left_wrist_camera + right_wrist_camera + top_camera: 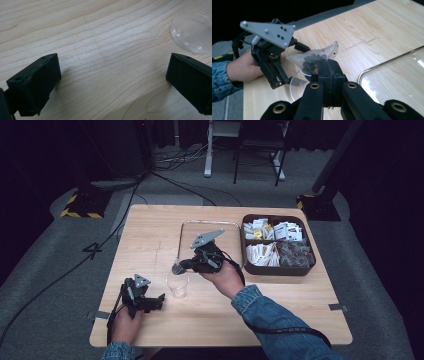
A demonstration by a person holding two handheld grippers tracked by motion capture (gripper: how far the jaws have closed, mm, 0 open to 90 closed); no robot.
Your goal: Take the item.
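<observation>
Two grippers were at work on my pale wooden table [150, 235]. Nearest, my left gripper [159, 299] rested low with its jaws wide apart on nothing, just beside the clear plastic cup [177, 286]. Past it, my right gripper [176, 268] had its jaws clamped together on a small translucent sachet holding dark crumbly grains [315, 58], tipped above the cup. The sachet looked torn open and flared, with dark specks clinging inside. I judged the risk to be grains missing the cup's mouth, since the pouch was limp and the cup light and unheld. Farther off lay a clear glass tray with a metal rim [210, 223], then a brown compartmented box of sachets [277, 269].
</observation>
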